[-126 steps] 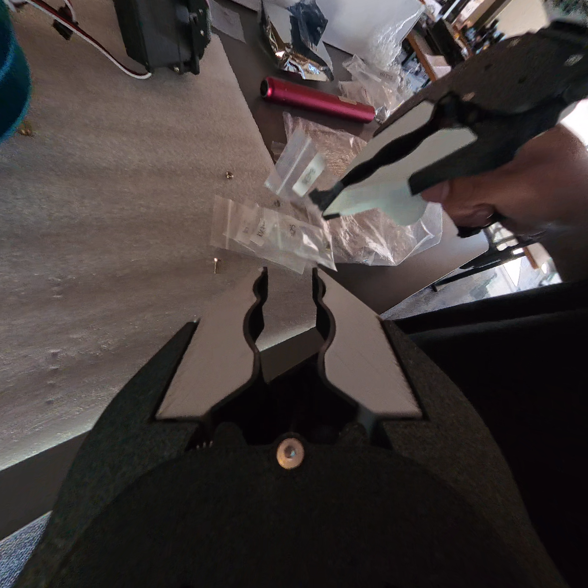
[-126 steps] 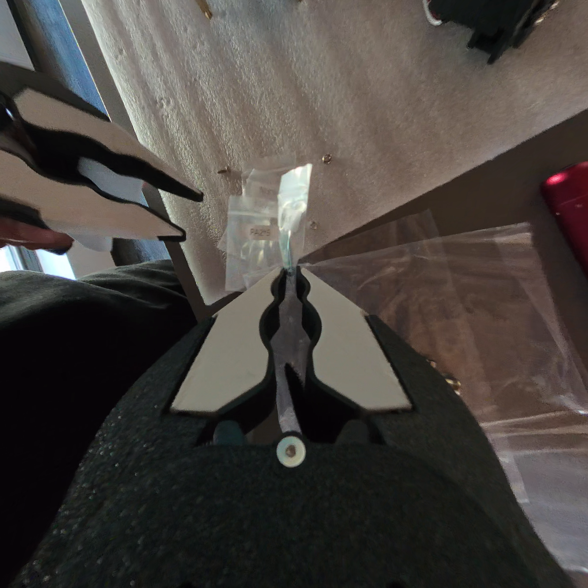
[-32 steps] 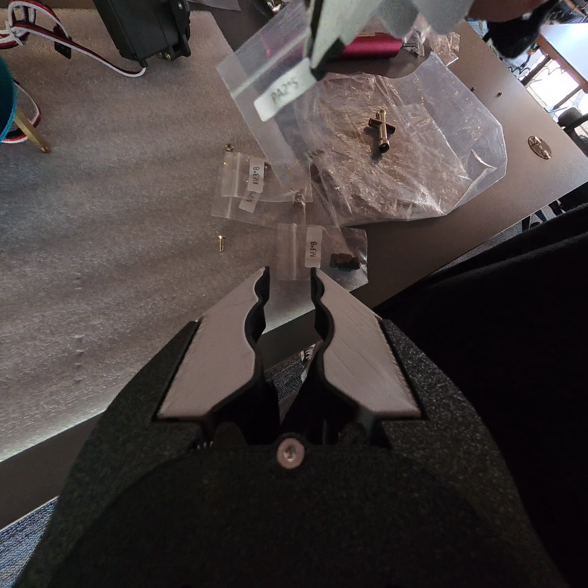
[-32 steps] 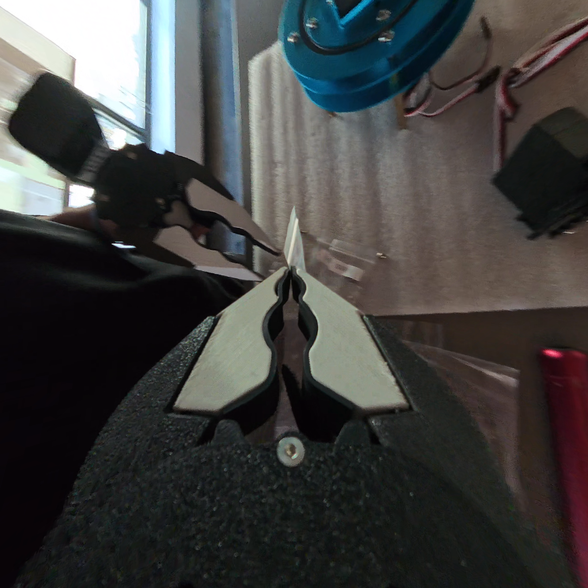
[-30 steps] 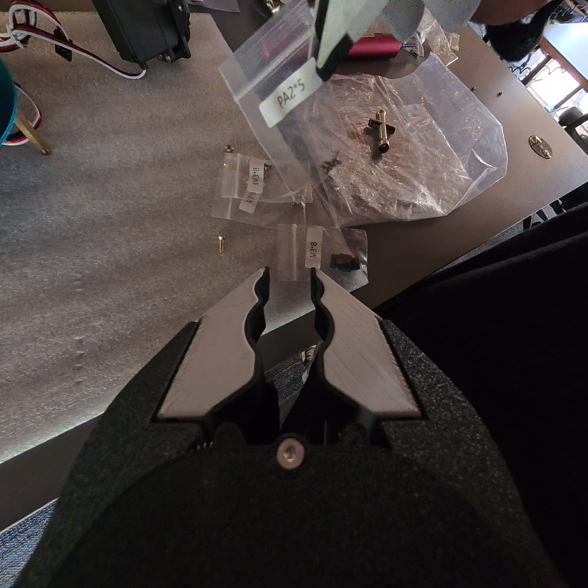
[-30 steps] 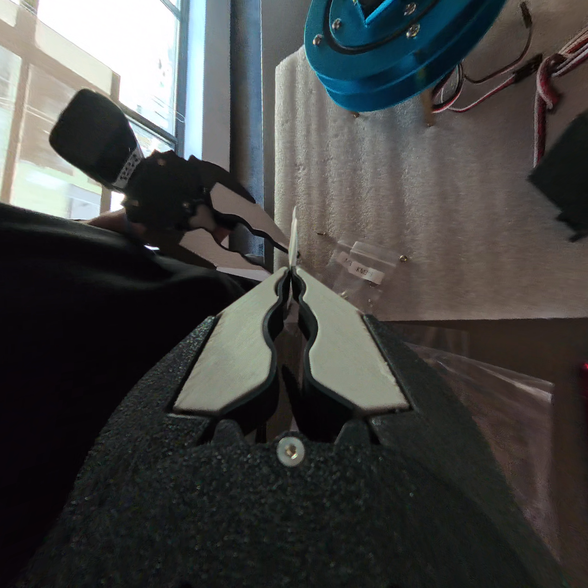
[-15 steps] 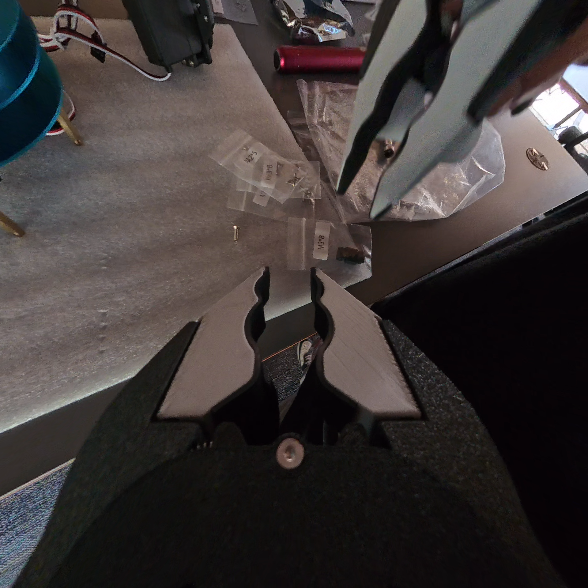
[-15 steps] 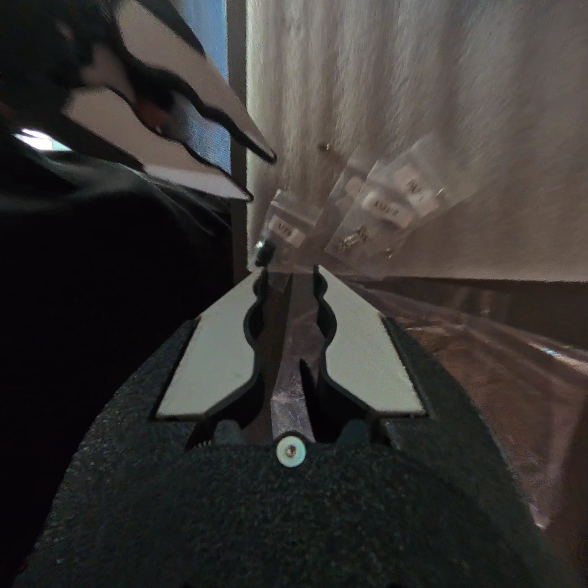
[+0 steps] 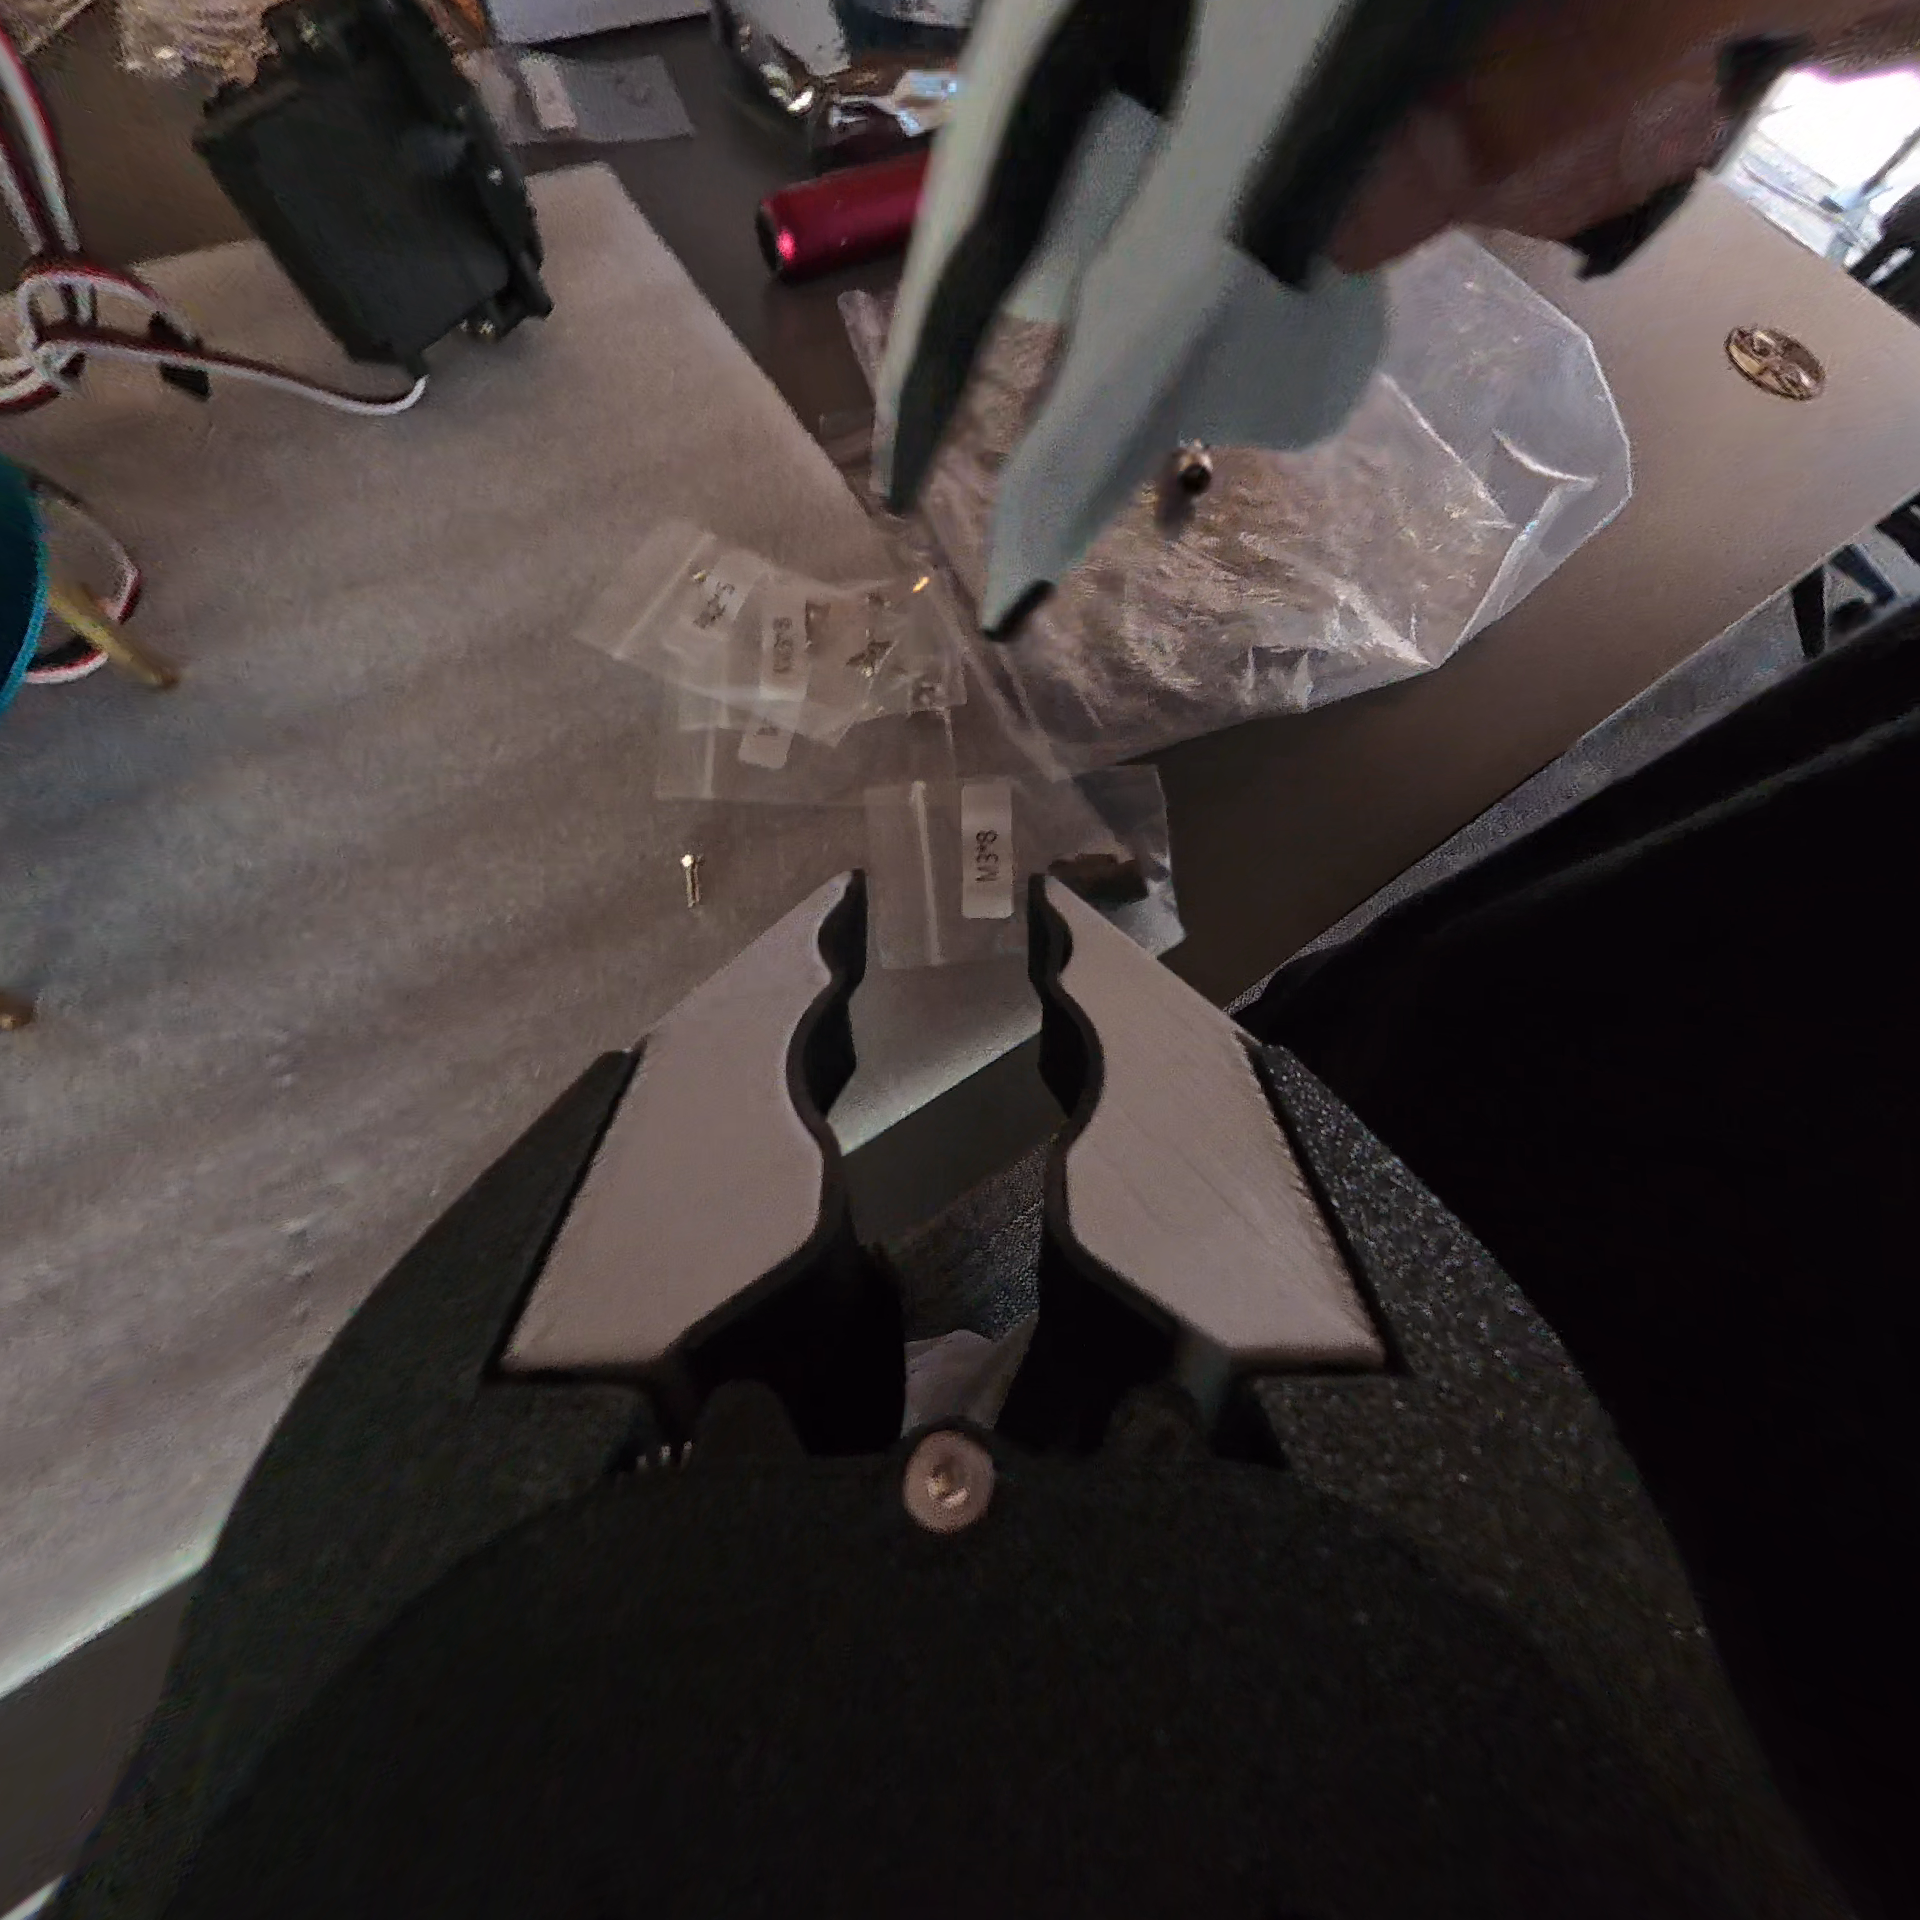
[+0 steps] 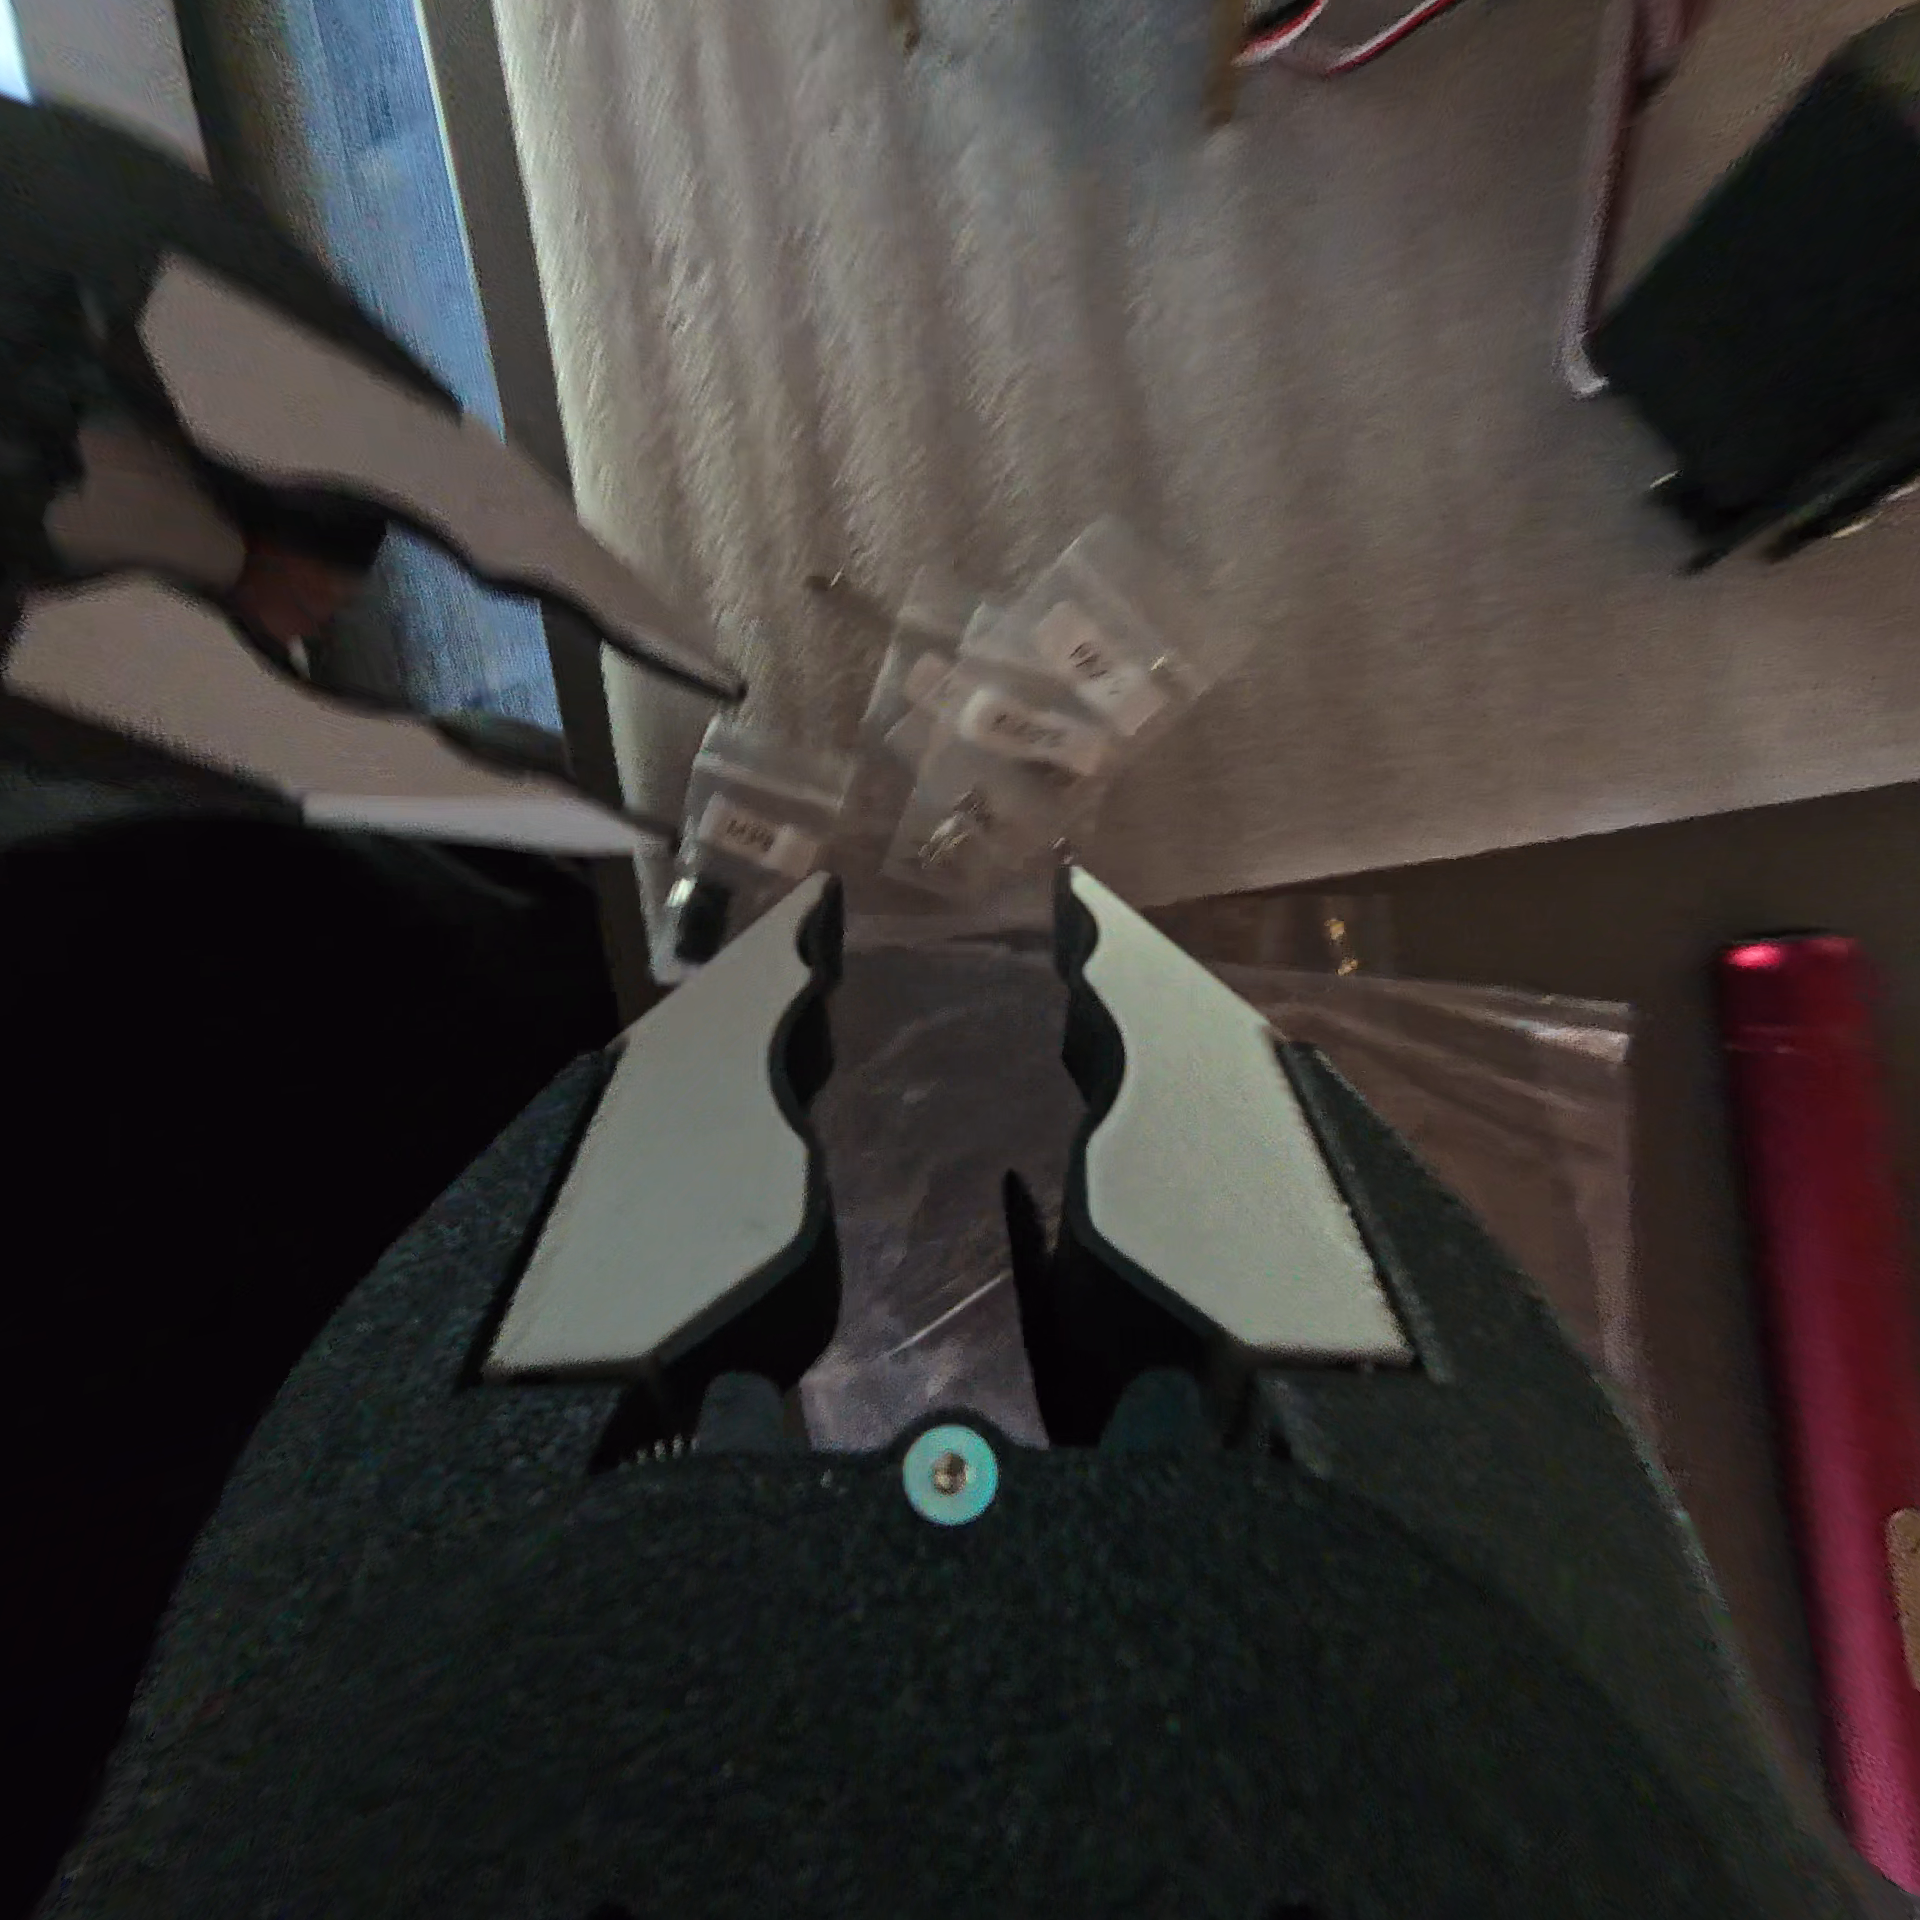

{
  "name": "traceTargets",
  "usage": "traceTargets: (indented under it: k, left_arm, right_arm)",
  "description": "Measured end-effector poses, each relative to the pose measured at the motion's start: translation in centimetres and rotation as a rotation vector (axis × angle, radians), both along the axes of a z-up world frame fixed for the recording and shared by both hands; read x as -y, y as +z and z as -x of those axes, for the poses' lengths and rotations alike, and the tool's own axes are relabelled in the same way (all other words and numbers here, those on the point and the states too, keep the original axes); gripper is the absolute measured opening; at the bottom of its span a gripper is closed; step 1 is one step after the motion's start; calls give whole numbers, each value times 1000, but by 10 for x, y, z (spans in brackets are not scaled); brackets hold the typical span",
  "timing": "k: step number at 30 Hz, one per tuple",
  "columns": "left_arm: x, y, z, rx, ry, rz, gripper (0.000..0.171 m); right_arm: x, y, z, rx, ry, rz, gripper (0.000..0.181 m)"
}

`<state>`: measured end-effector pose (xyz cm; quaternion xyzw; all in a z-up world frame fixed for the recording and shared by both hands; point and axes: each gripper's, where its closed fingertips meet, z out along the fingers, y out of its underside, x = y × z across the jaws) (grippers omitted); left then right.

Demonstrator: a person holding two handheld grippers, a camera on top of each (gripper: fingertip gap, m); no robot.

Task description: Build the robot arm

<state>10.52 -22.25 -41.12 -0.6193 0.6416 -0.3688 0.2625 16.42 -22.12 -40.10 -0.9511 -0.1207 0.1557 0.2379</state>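
My left gripper (image 9: 945,894) is open and empty, low over the near edge of a grey foam mat (image 9: 312,727). A small clear zip bag with a white label (image 9: 987,862) lies just ahead of its tips. My right gripper (image 10: 951,894) is open and empty. In the left wrist view it (image 9: 956,551) comes down from above, its tips at the near corner of a large clear plastic bag (image 9: 1351,540), beside a pile of small labelled zip bags (image 9: 790,644). The pile (image 10: 1018,727) and the left gripper (image 10: 696,758) also show in the blurred right wrist view.
A red metal cylinder (image 9: 842,218) lies on the dark table behind the large bag. A black box (image 9: 384,208) with red and white wires stands at the mat's far side. A loose screw (image 9: 691,878) lies on the mat. A teal object (image 9: 16,582) is at the left edge. There is about 7 centimeters between the tips of the two grippers.
My right gripper has opened and let go of the small zip bag it held up; that bag now lies on the pile. The gripper has come down close to the bags. My left gripper stays open.
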Motion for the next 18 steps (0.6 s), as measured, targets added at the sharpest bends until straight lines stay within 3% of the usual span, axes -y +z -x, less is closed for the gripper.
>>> traceTargets:
  k: [3,7,9,10,13,18]
  left_arm:
    - [6,-10,-4,-39,-55,-40,30]
    - [9,-12,-6,-34,-102,-145,24]
    - [13,-12,-5,-21,-112,-154,7]
    - [14,-12,-6,-13,-105,-155,5]
    - [14,-12,-6,-1,-82,-153,1]
    - [11,-9,-4,3,-58,-167,0]
  right_arm:
    - [-22,-6,-2,-27,-9,-9,55]
    - [-33,-22,-3,118,-50,12,69]
    - [-32,-23,3,155,-102,3,57]
    - [-31,-25,6,167,-125,5,64]
    - [-32,-27,5,263,-158,-16,61]
    - [-29,-26,6,238,-208,-33,52]
